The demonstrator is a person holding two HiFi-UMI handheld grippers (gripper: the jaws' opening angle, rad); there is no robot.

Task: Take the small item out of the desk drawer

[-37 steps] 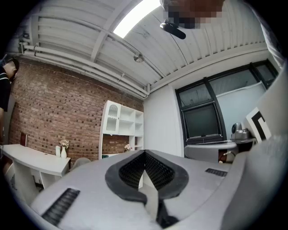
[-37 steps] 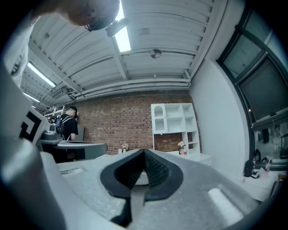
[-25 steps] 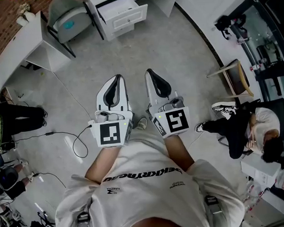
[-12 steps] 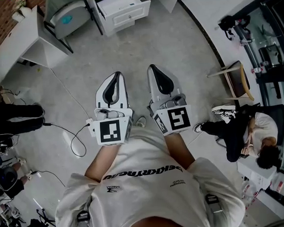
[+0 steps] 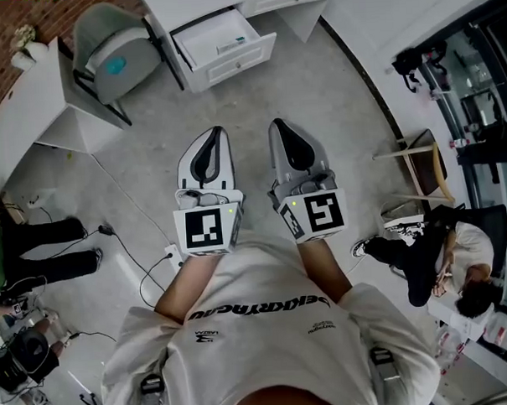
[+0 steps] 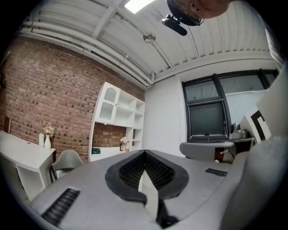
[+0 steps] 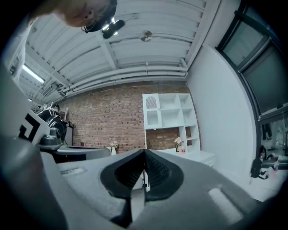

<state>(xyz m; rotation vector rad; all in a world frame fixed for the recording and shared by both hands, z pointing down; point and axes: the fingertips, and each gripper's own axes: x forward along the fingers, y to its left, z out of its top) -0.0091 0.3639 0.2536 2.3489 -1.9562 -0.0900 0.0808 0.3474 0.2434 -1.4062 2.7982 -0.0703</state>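
The white desk drawer (image 5: 227,42) stands pulled out at the top of the head view. A small flat item with a teal edge (image 5: 233,46) lies inside it. My left gripper (image 5: 210,138) and right gripper (image 5: 280,126) are held side by side in front of the person's chest, tips pointing toward the drawer and well short of it. Both are shut with nothing between the jaws. In the left gripper view the left gripper (image 6: 145,156) points across the room at brick wall and shelves. The right gripper (image 7: 144,153) looks the same in its own view.
A grey chair (image 5: 109,49) stands left of the drawer, beside a white desk (image 5: 30,108). Cables (image 5: 147,262) trail over the concrete floor at the left. A seated person (image 5: 441,252) and a wooden stool (image 5: 424,153) are at the right. White shelves (image 6: 118,120) line the brick wall.
The drawer and desk have slid lower in the head view and show more fully, so the person has moved toward them. Both grippers stay shut and side by side.
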